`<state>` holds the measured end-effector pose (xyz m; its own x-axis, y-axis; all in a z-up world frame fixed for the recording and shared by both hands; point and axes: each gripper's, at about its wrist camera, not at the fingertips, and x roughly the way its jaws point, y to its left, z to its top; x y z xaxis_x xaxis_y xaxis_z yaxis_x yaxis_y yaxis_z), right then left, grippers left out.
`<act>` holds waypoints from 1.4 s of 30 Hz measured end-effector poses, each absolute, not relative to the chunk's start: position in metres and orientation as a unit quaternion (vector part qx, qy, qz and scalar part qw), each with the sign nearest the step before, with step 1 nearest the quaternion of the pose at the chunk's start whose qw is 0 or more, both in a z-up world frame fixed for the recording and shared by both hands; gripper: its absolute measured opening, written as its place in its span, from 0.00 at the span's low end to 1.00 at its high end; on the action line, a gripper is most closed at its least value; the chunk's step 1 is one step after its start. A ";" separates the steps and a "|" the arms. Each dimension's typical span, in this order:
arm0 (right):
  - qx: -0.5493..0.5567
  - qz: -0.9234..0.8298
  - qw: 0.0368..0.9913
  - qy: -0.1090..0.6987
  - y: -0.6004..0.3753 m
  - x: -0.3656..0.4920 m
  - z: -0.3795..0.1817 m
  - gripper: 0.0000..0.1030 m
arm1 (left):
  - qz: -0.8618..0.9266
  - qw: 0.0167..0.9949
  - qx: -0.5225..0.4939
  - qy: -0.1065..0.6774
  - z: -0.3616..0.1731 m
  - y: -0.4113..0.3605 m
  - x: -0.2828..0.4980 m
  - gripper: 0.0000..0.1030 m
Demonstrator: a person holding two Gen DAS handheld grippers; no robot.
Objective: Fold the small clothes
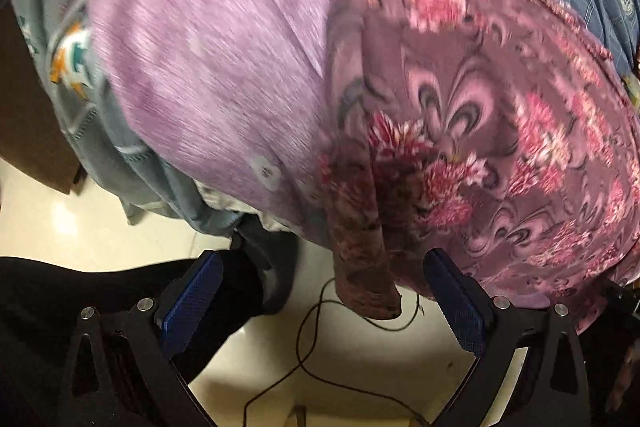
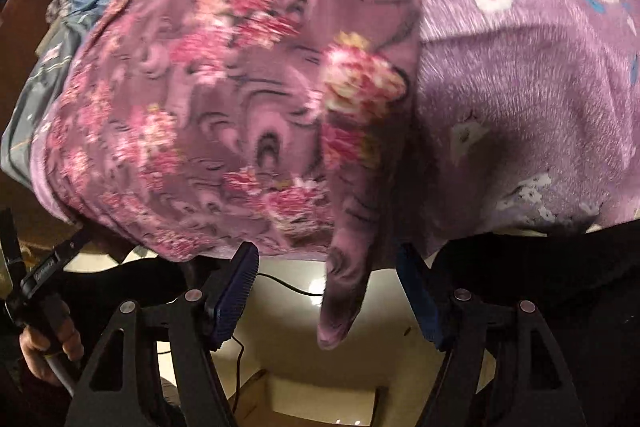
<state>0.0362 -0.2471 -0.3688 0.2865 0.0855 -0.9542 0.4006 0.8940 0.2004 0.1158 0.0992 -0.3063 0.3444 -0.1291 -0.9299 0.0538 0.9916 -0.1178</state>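
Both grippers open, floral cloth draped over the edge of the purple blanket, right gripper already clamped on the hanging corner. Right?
Not quite. The right gripper is open, not clamped: in the right wrist view the hanging corner of the floral cloth dangles between the pads without touching either. The rest holds: the left gripper is open too, and the cloth drapes over the purple blanket.

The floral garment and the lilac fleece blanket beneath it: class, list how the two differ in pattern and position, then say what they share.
1. The floral garment is crowded with pink flowers and dark swirls; the lilac fleece blanket is mostly plain, with scattered small white and blue motifs.
2. The garment lies on top, the blanket underneath.
3. A narrow part of the garment hangs over the edge; the blanket shows no such hanging strip.

Both are soft purple-pink fabrics.
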 end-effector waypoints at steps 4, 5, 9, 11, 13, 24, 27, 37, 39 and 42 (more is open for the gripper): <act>0.213 -0.111 0.759 0.605 -0.250 0.039 -0.386 0.71 | -0.065 0.811 -0.034 0.580 -0.324 0.096 0.129 0.79; 0.218 -0.110 0.757 0.606 -0.252 0.040 -0.390 0.70 | -0.071 0.808 -0.037 0.584 -0.328 0.095 0.132 0.63; 0.246 -0.101 0.749 0.606 -0.259 0.039 -0.399 0.28 | -0.096 0.782 -0.084 0.610 -0.343 0.107 0.143 0.15; 0.244 -0.099 0.751 0.605 -0.261 0.038 -0.397 0.07 | -0.097 0.786 -0.101 0.602 -0.340 0.115 0.141 0.07; 0.258 -0.078 0.751 0.602 -0.261 0.034 -0.390 0.05 | -0.109 0.792 -0.111 0.591 -0.332 0.122 0.138 0.05; 0.276 0.114 0.807 0.509 -0.265 -0.003 -0.254 0.04 | -0.266 0.781 -0.118 0.553 -0.243 0.146 0.116 0.03; 0.308 0.152 0.825 0.450 -0.277 0.001 -0.216 0.04 | -0.323 0.777 -0.134 0.524 -0.205 0.164 0.120 0.03; 0.390 0.132 0.860 0.302 -0.340 0.074 -0.154 0.04 | -0.371 0.809 -0.215 0.401 -0.104 0.208 0.199 0.03; 0.404 0.117 0.861 0.286 -0.356 0.106 -0.152 0.04 | -0.357 0.820 -0.223 0.388 -0.094 0.200 0.226 0.03; 0.429 0.098 0.855 0.273 -0.373 0.150 -0.161 0.04 | -0.333 0.828 -0.251 0.376 -0.098 0.190 0.270 0.03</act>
<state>0.1499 -0.3734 -0.1615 0.8319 0.4014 -0.3832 0.0672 0.6126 0.7875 0.2695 0.1901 -0.0981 0.4962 -0.7395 -0.4549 0.3619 0.6524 -0.6659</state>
